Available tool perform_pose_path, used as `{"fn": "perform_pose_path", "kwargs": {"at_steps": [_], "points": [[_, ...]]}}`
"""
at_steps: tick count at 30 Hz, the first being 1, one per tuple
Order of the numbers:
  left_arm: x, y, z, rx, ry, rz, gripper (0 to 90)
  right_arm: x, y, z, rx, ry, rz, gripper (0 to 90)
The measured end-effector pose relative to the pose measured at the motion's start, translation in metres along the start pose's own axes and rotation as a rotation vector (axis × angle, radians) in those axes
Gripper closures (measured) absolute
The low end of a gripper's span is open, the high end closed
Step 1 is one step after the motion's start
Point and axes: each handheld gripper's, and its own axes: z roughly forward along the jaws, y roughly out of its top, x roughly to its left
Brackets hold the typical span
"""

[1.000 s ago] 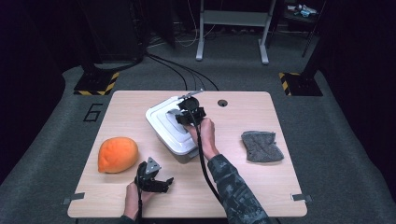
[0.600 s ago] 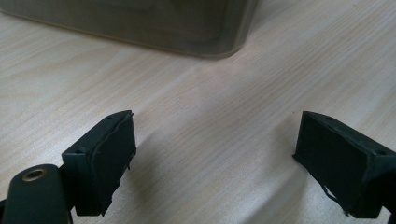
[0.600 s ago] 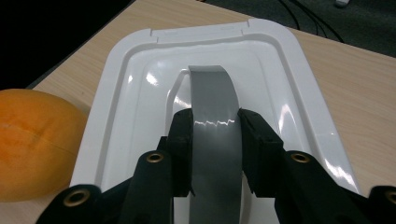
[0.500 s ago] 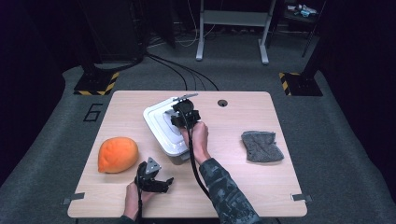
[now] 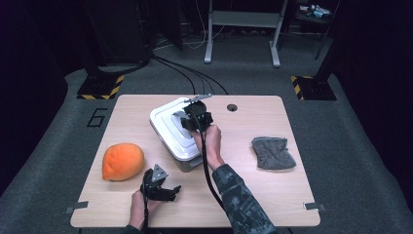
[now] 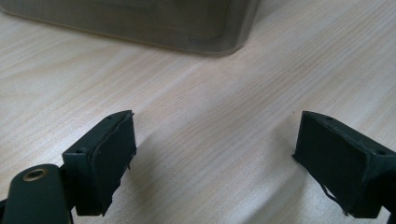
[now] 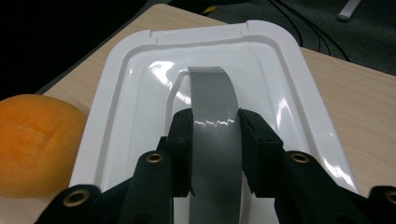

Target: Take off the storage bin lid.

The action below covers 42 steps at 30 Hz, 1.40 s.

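the right gripper (image 7: 215, 154) has its fingers (image 7: 182, 140) clamped on the grey handle (image 7: 212, 107) of the white lid (image 5: 168, 124), which sits on the clear plastic box (image 5: 187, 162) mid-worktop (image 5: 253, 195). the lid looks light, stiff and glossy, so likely slippery; the handle is the sensible hold. the box's contents can't be made out. left gripper (image 6: 219, 158) rests near the box, fingers apart

Lab: hazard-taped stand bases (image 5: 100, 87), floor cables (image 5: 187, 73).

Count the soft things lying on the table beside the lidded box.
2: an orange plush near the table's left edge, left of the box, and a grey cloth lying apart to its right. Nothing seems hidden.
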Motion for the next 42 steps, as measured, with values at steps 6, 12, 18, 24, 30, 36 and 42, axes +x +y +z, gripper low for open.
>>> {"fn": "perform_pose_path", "kwargs": {"at_steps": [6, 12, 18, 24, 30, 36, 42], "points": [[0.0, 0.0, 0.0, 0.003, -0.003, 0.0, 11.9, -0.005, 0.004, -0.011, -0.021, 0.001, 0.004, 66.8], [0.0, 0.0, 0.0, -0.002, -0.002, -0.005, 12.0, -0.009, 0.007, -0.023, -0.03, 0.0, -0.005, 66.8], [-0.001, 0.0, 0.0, -0.009, -0.002, -0.013, 11.9, -0.015, 0.009, -0.031, -0.035, -0.009, -0.007, 66.8], [0.0, 0.0, 0.0, -0.003, -0.001, -0.004, 11.9, -0.024, 0.009, -0.037, -0.042, -0.016, 0.002, 66.8], [0.0, 0.0, 0.0, 0.003, 0.001, 0.004, 12.0, -0.033, 0.009, -0.044, -0.051, -0.03, -0.005, 66.8], [0.0, 0.0, 0.0, 0.001, 0.002, 0.004, 12.0, -0.044, 0.008, -0.051, -0.057, -0.045, 0.011, 66.8], [0.0, 0.0, 0.0, 0.004, 0.002, 0.006, 12.0, -0.056, 0.006, -0.058, -0.064, -0.059, 0.022, 66.8]]}}
